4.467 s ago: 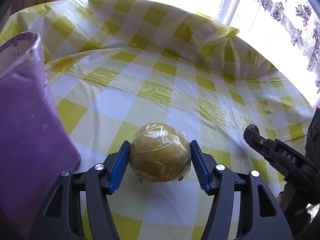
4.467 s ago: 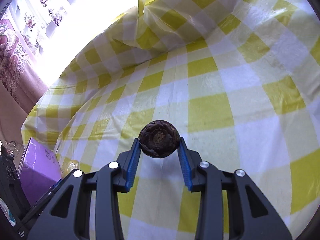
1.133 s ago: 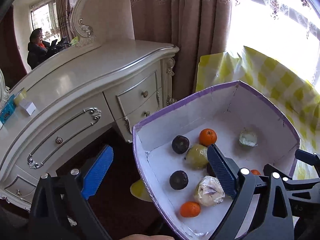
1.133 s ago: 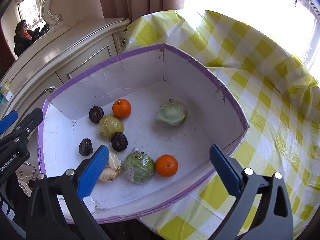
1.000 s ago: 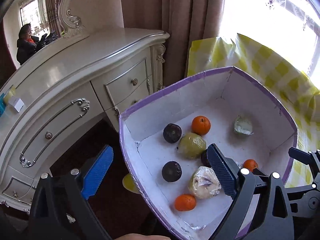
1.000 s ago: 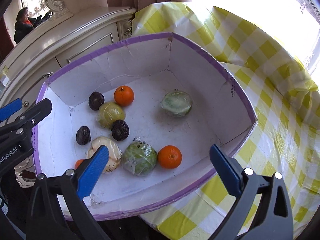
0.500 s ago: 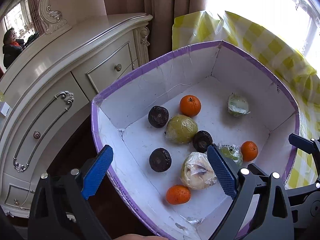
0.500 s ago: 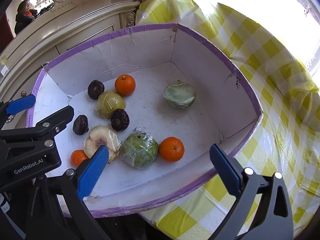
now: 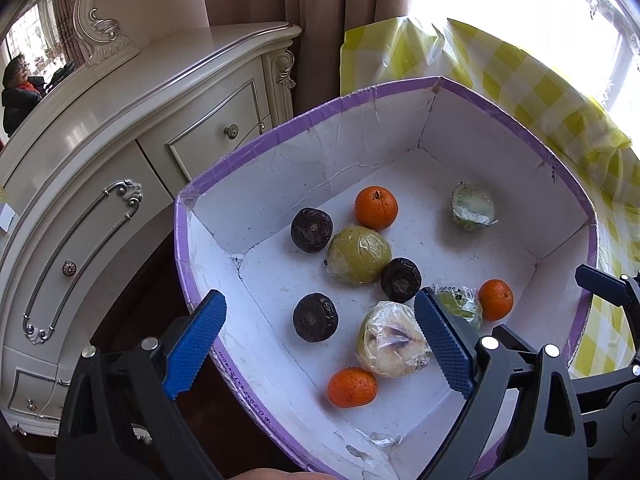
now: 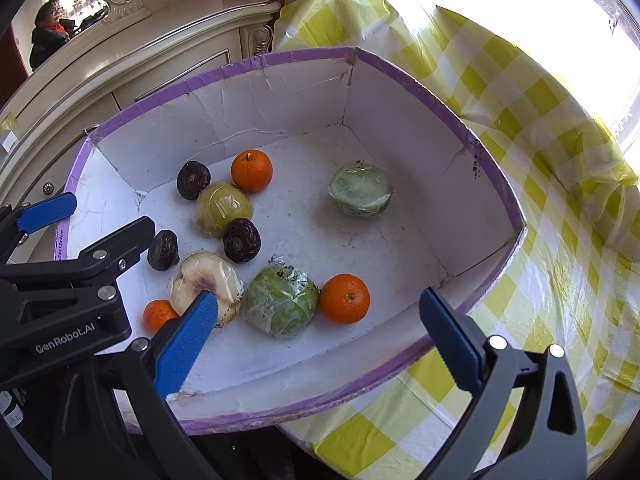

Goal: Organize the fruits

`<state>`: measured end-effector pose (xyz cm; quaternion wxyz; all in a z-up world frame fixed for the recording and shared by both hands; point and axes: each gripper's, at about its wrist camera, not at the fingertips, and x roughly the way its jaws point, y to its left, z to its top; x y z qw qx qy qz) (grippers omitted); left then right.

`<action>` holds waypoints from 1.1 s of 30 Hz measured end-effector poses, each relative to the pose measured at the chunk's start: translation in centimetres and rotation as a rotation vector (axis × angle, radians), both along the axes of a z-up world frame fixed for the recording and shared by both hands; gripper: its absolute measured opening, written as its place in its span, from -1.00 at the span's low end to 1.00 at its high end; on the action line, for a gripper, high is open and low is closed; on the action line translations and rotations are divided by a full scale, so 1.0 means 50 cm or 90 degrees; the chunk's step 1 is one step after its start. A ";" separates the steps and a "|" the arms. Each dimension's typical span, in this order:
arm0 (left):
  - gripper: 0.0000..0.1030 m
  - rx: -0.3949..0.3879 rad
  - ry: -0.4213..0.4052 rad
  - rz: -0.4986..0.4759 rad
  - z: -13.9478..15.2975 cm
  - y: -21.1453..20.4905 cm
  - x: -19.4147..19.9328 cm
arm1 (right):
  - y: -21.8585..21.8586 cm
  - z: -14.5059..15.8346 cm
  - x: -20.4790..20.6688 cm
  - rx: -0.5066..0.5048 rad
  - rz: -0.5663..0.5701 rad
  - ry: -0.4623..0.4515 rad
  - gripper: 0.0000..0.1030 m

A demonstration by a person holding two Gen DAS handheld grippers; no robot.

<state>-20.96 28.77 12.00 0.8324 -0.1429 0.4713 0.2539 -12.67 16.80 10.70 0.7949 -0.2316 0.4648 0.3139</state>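
Note:
A purple-rimmed white box holds the fruit. Inside lie three oranges, three dark round fruits, a wrapped yellow-green fruit, a wrapped pale bruised fruit and two wrapped green fruits. My left gripper is open and empty above the box's near left corner. My right gripper is open and empty above the box's near rim.
The box stands at the edge of a table with a yellow-and-white checked cloth. A cream dresser with drawers stands just left of it. Curtains and a bright window lie behind.
4.5 s ago each gripper held a fruit over the table; now both are open and empty. In the last second both views swung over the box interior.

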 end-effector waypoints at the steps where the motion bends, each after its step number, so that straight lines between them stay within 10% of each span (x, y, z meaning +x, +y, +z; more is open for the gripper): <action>1: 0.78 0.000 0.000 0.000 0.000 0.000 0.000 | 0.000 0.000 0.000 0.000 0.000 0.000 0.96; 33: 0.78 -0.007 0.001 -0.003 -0.008 -0.002 0.002 | 0.006 -0.005 -0.006 -0.020 0.004 -0.016 0.97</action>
